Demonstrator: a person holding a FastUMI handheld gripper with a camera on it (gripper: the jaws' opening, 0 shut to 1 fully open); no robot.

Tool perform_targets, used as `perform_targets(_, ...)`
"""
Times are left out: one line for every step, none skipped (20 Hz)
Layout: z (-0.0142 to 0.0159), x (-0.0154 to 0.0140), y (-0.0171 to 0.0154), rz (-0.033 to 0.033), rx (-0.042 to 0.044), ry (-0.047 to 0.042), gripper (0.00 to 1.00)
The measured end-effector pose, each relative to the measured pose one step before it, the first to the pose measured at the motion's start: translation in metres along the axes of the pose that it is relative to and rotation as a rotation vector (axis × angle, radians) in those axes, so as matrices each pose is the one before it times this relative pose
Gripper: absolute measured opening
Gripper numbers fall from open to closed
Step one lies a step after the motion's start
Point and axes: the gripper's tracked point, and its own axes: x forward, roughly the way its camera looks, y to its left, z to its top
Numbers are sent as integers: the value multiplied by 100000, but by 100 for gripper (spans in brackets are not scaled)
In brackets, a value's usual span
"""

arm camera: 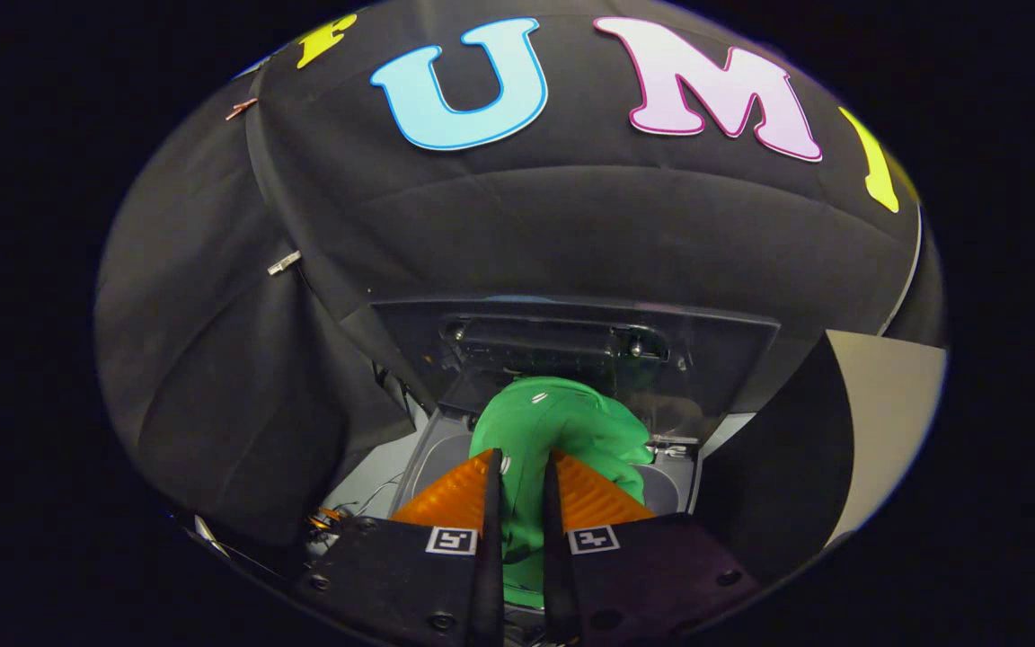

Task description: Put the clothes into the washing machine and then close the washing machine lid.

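Now the hand-held gripper (522, 472) pinches the green garment (562, 427) over the washing machine (446, 449); dangling cloth might snag the raised lid (571, 346)

Raised lid (571, 346) blocks beyond — drum mouth (446, 454) open.

Soft matt green cloth garment (562, 431); glossy dark washer lid (571, 346).

The gripper (522, 467) has both fingers pressed on a green garment (562, 427), which bunches up just ahead of them (a fold also hangs down between them). Beneath it sits the washing machine (432, 449), its dark lid (571, 346) raised upright beyond the cloth.
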Motion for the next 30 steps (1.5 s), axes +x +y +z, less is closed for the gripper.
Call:
perform_targets(-192, 713, -162, -1525, -51, -241, 22)
perform_targets(-248, 758, -246, -1632, 245, -575, 22)
perform_targets(-193, 750, -98, -1171, 811, -556, 22)
perform_targets(-545, 436, -23, -916, 1215, 238, 22)
perform_targets(-637, 751, -9, -211, 1536, 1307, 22)
perform_targets(-666, 716, -178, 237, 1472, 2001, 22)
perform_targets(-564, 390, 23, 992, 1769, 2427, 23)
perform_targets(-402, 653, -431, -1455, 2169, 1020, 38)
perform_targets(200, 162, -148, 249, 1019, -340, 54)
perform_targets(125, 222, -501, -867, 260, -1068, 69)
perform_targets(210, 76, -805, -2401, -318, -760, 84)
perform_targets(319, -302, -537, -1839, -929, -743, 100)
perform_targets(-35, 72, -443, -1071, -1459, -67, 98)
perform_targets(-11, -148, -272, -1008, -1545, -206, 98)
perform_targets(193, -275, -220, -742, -1605, -821, 99)
perform_targets(54, -112, -112, -447, -2145, -1092, 100)
perform_targets(270, -450, -142, -434, -2260, -1430, 100)
perform_targets(176, -484, -53, 61, -2111, -1464, 100)
perform_targets(148, -545, 98, 577, -1654, -1479, 100)
perform_targets(187, -528, 222, 1001, -1042, -1429, 100)
perform_targets(296, -690, 200, 1572, -543, -1542, 100)
perform_targets(499, -810, 205, 1549, 122, -2101, 100)
perform_targets(428, -637, 131, 1150, -152, -1807, 100)
perform_targets(373, -545, -44, 753, -90, -1783, 100)
perform_targets(689, -521, -180, 228, 62, -2229, 100)
perform_targets(1162, -636, -202, 24, 362, -3129, 100)
perform_targets(1394, -520, -269, -567, 545, -4020, 100)
perform_targets(1798, -539, -355, -798, 517, -5008, 100)
perform_targets(1877, -517, -222, -937, 477, -5758, 100)
perform_targets(2246, -562, -282, -747, 15, -6089, 100)
